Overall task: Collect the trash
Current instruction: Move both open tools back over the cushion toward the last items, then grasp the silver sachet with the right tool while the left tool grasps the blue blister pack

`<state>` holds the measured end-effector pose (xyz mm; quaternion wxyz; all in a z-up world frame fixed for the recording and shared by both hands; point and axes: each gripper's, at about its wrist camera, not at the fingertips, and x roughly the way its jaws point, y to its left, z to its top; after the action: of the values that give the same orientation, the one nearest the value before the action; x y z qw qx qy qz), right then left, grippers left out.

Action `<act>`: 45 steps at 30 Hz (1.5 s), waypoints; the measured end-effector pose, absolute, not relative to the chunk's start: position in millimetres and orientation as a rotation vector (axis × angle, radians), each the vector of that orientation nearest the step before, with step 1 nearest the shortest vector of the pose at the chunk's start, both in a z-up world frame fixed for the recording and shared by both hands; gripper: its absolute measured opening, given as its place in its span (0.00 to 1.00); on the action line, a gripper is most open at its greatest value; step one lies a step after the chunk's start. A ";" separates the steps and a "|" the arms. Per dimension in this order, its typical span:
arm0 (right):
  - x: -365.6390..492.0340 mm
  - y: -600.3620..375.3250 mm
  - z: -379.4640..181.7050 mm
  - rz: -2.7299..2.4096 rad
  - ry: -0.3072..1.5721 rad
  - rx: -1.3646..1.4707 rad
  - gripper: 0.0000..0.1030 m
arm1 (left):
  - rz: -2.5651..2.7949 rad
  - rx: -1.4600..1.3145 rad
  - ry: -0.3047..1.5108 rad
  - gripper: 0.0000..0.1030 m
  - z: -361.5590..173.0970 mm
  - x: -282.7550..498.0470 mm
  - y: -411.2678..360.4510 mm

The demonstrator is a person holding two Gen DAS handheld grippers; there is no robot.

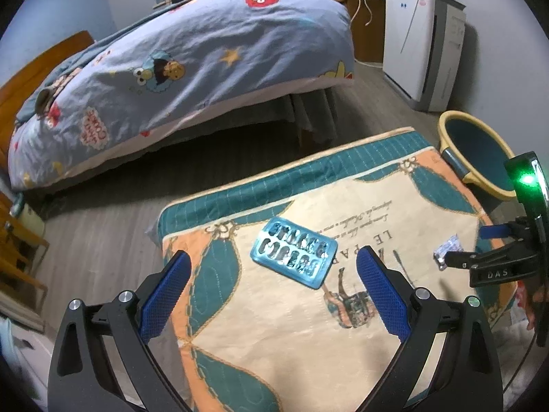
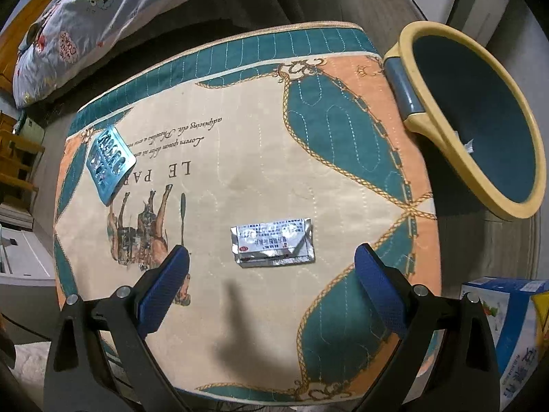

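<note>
Bed (image 1: 206,51) w/ blue cartoon duvet far left, on wood floor (image 1: 103,233).

Tabletop (image 1: 291,326): quilted cloth cover, teal/orange/cream, "LE PAR.." print + horse motif.

Left tongs (image 1: 272,288) spread wide, nothing between the blue pads, hovering over near-left part of tabletop. Blue blister pack (image 1: 293,257) lies flat on the cloth just ahead of them, slightly right of center between the fingers, pockets look popped. Same pack in right wrist view at far-left edge of tabletop (image 2: 109,164).

Silver foil pill sachet (image 2: 272,242), crumpled, red/blue print, flat on cloth mid-tabletop, well apart from blister pack. Right tongs (image 2: 271,281) also spread wide, empty, sachet just ahead and between the finger lines, not touching. In left wrist view the sachet (image 1: 446,249) sits just beside the right tongs' tip (image 1: 456,261).

Trash bin (image 2: 480,120), yellow rim, teal inside, blue handle, tilted toward cam, off the tabletop's right far corner. Small white scrap inside it (image 2: 468,146).

Blue/white carton (image 2: 507,336) at far right, lower edge; contents unreadable.
</note>
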<state>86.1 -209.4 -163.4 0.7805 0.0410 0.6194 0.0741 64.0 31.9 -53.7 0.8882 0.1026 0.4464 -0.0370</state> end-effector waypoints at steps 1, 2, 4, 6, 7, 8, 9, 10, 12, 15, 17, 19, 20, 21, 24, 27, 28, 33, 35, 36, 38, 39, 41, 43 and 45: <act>86.9 -208.8 -166.8 0.159 1.345 0.088 0.90 | -0.076 0.213 0.930 0.93 -54.4 64.9 31.6; 87.6 -208.1 -170.3 0.156 1.353 0.080 0.89 | -0.075 0.214 0.932 0.93 -54.9 66.2 31.4; 89.2 -207.9 -173.9 0.156 1.362 0.064 0.84 | -0.076 0.213 0.934 0.93 -55.6 67.8 30.5; 91.0 -206.3 -177.5 0.157 1.369 0.044 0.80 | -0.079 0.216 0.937 0.93 -56.9 69.1 29.1; 91.3 -205.5 -179.2 0.162 1.373 0.039 0.78 | -0.081 0.220 0.940 0.93 -58.1 69.7 27.7; 92.0 -204.5 -180.8 0.169 1.378 0.033 0.76 | -0.083 0.224 0.942 0.93 -59.0 70.5 26.7; 92.7 -203.4 -182.3 0.176 1.381 0.021 0.72 | -0.085 0.229 0.945 0.93 -60.2 71.0 25.4; 93.2 -202.5 -182.8 0.178 1.381 0.012 0.68 | -0.086 0.237 0.950 0.93 -61.9 71.5 23.4; 94.3 -201.4 -183.8 0.178 1.374 0.001 0.66 | -0.087 0.249 0.955 0.93 -64.0 71.9 19.7; 95.3 -202.1 -183.4 0.178 1.366 -0.010 0.59 | -0.091 0.260 0.956 0.93 -65.3 72.5 15.0; 95.9 -203.3 -182.8 0.183 1.367 -0.015 0.56 | -0.092 0.266 0.958 0.93 -66.3 72.8 13.1; 96.8 -205.5 -182.6 0.188 1.370 -0.007 0.56 | -0.088 0.270 0.961 0.93 -67.2 73.8 11.8; 96.8 -206.2 -182.3 0.188 1.370 -0.006 0.56 | -0.085 0.273 0.964 0.93 -68.3 74.2 11.0; 96.8 -207.0 -182.1 0.189 1.369 -0.003 0.56 | -0.083 0.274 0.966 0.93 -69.0 74.6 10.8; 95.6 -212.0 -175.0 0.190 1.356 0.042 0.56 | -0.079 0.279 0.973 0.93 -71.7 76.3 9.4; 98.3 -218.8 -166.9 0.184 1.335 0.070 0.56 | -0.075 0.279 0.979 0.93 -75.2 78.0 8.0; 98.0 -222.5 -164.0 0.179 1.329 0.075 0.56 | -0.068 0.280 0.983 0.93 -77.9 79.1 7.6; 100.0 -233.0 -157.7 0.168 1.313 0.109 0.56 | -0.014 0.259 1.012 0.93 -95.9 90.6 9.6; 101.2 -236.0 -155.7 0.172 1.307 0.124 0.56 | 0.013 0.237 1.023 0.93 -101.6 97.5 12.9; 102.9 -235.6 -156.9 0.174 1.307 0.128 0.56 | 0.025 0.225 1.027 0.93 -103.9 100.5 14.3; 104.5 -237.7 -156.5 0.178 1.308 0.135 0.56 | 0.046 0.182 1.046 0.93 -109.2 107.6 19.2; 104.9 -238.1 -156.7 0.178 1.308 0.133 0.56 | 0.053 0.161 1.054 0.93 -111.6 110.6 21.3; 104.4 -244.5 -154.3 0.179 1.305 0.137 0.56 | 0.072 0.116 1.069 0.93 -117.5 117.2 24.2; 107.0 -248.6 -152.5 0.182 1.300 0.146 0.56 | 0.090 0.083 1.081 0.93 -124.2 123.2 24.2; 110.7 -252.9 -149.6 0.189 1.291 0.168 0.56 | 0.112 0.061 1.091 0.93 -132.7 128.2 22.3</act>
<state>110.7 -252.9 -149.6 0.7913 0.0780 0.6000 0.0880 128.2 22.3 -132.7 0.8529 0.0291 0.5186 0.0533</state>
